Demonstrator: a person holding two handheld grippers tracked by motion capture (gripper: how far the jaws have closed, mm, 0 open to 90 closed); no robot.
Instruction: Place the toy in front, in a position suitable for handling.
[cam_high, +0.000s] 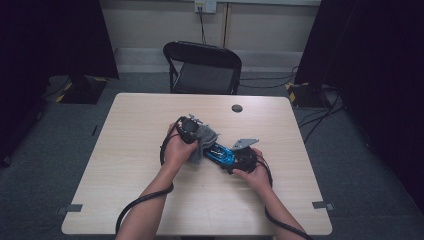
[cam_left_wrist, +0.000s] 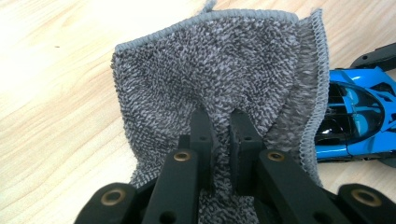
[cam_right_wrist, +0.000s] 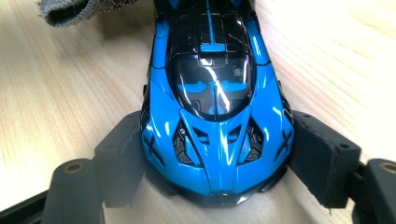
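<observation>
Blue toy car (cam_right_wrist: 215, 116): rigid, glossy, slippery; right claw (cam_right_wrist: 217, 163) grips flanks. Grey cloth (cam_left_wrist: 224, 88) beside car: soft, limp; left claw (cam_left_wrist: 219, 135) pinches fold.

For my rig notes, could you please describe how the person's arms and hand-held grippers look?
Both forearms are bare, no sleeves. The left hand-held gripper and right hand-held gripper are black, each trailing a thick black cable; the right carries a grey three-cornered plate. Jaws are matte black with brass-coloured pivot rivets.

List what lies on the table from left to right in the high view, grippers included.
Left gripper → grey cloth pinched in its fingers → blue toy car → right gripper, its fingers clamped on the car's end → right hand.
</observation>
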